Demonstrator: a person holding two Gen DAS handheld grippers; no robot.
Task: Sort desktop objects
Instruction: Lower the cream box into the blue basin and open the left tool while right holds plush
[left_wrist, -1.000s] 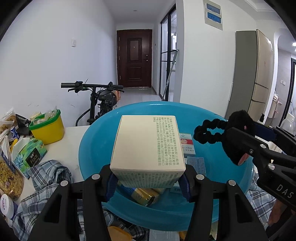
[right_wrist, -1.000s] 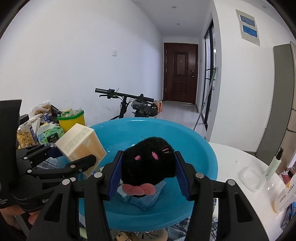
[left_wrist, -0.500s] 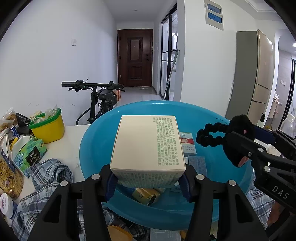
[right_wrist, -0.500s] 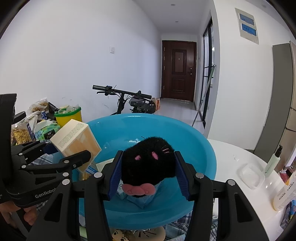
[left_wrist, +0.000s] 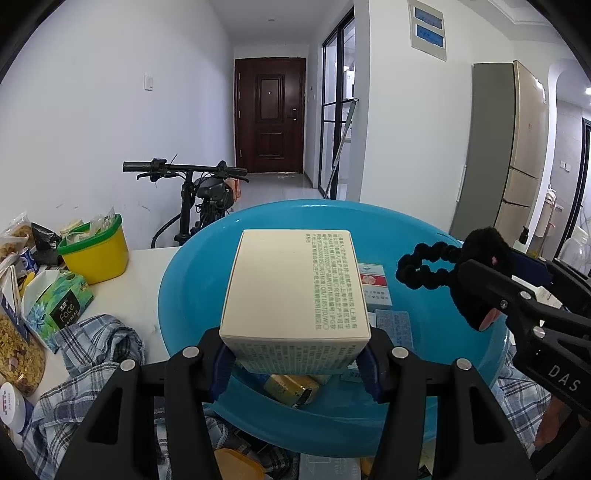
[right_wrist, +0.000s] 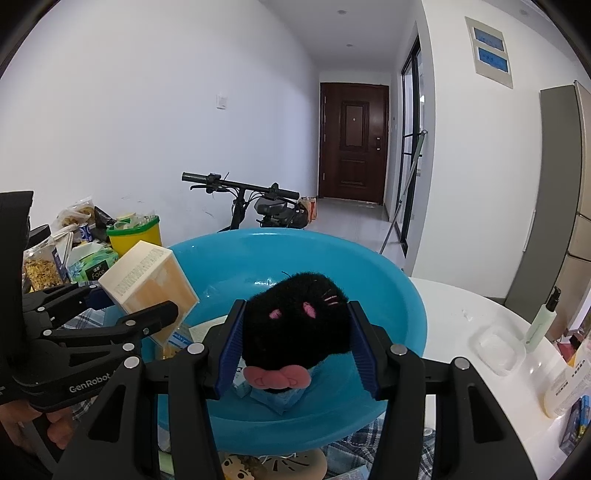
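I'm holding the box (left_wrist: 295, 295) in my left tongs (left_wrist: 295, 363), clamped by its near end, lower centre of frame, over the basin (left_wrist: 192, 280). My right tongs (right_wrist: 295, 341) are gripping the plush (right_wrist: 295, 325), also lower centre, above the basin. Both are probably raised like this for dropping in, since small packets are already lying inside.

Left gripper (left_wrist: 295, 363) — jaws clamped on a held item, raised, level; right gripper (right_wrist: 295, 347) — jaws clamped likewise, held just to the left gripper's right
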